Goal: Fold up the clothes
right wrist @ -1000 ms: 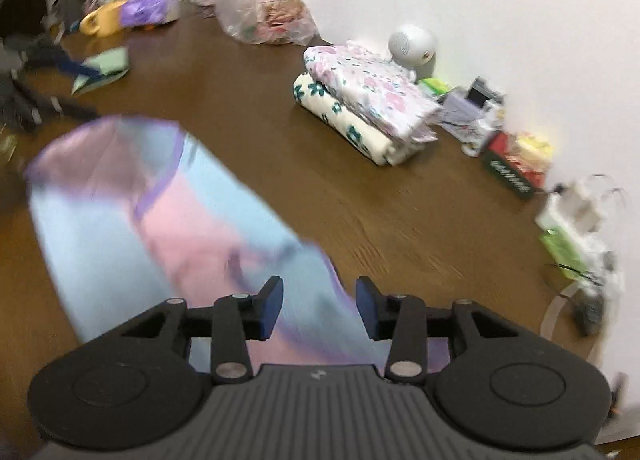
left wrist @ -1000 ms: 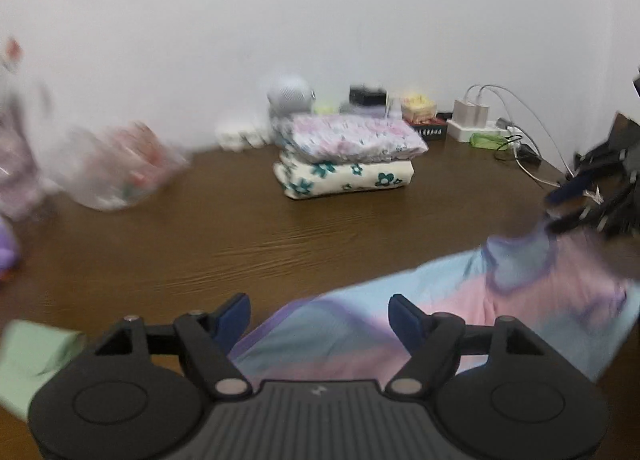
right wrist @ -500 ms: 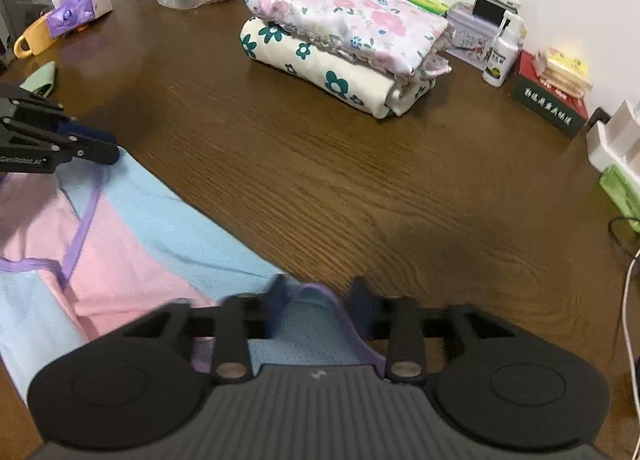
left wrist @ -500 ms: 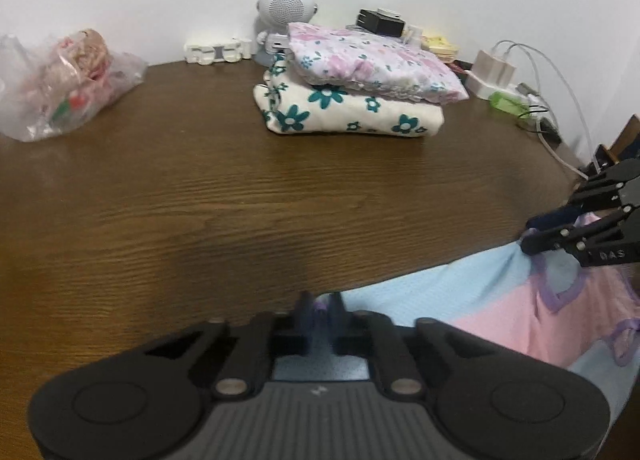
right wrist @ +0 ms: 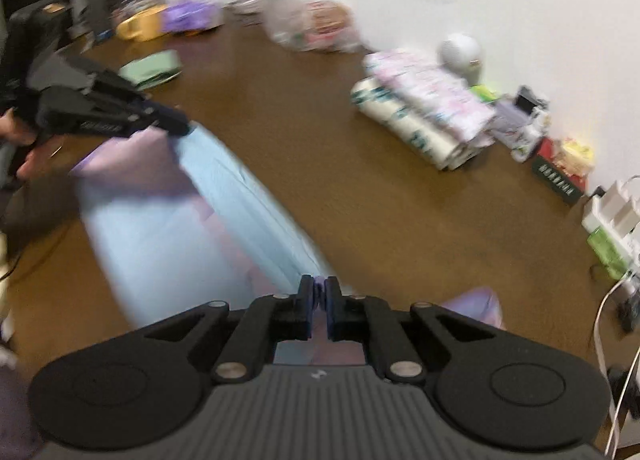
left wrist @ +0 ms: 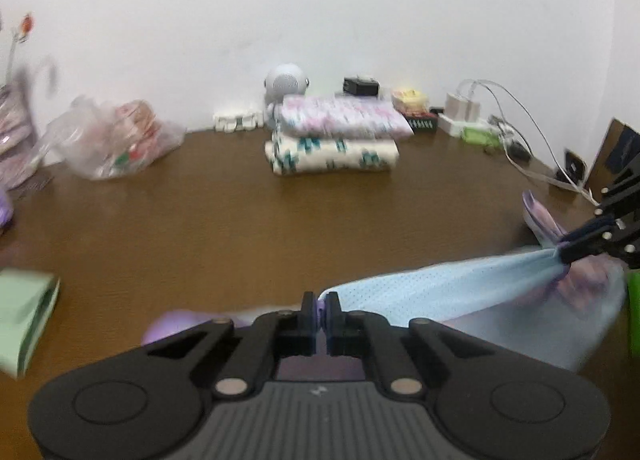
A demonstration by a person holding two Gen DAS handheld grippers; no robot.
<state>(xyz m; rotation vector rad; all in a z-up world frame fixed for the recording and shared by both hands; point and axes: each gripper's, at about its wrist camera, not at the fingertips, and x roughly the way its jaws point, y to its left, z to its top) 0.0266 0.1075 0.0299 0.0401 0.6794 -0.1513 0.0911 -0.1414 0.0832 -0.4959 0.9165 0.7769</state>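
A light blue, pink and purple garment (left wrist: 452,292) hangs stretched above the brown table (left wrist: 240,228), held at two ends. My left gripper (left wrist: 320,306) is shut on one purple-trimmed edge of it. My right gripper (right wrist: 319,292) is shut on the other edge, and the garment (right wrist: 192,220) runs from it up to the left gripper (right wrist: 182,128) at the left of the right wrist view. The right gripper (left wrist: 564,246) shows at the right edge of the left wrist view, pinching the cloth.
Two folded floral garments (left wrist: 336,144) are stacked near the wall beside a round white speaker (left wrist: 286,86). A clear bag (left wrist: 116,138), a green folded item (left wrist: 24,320), chargers and cables (left wrist: 480,120) and small boxes (right wrist: 560,168) line the table's edges.
Both grippers went from open over the garment to shut on its edge, then lifted it off the table and drew it taut between them.
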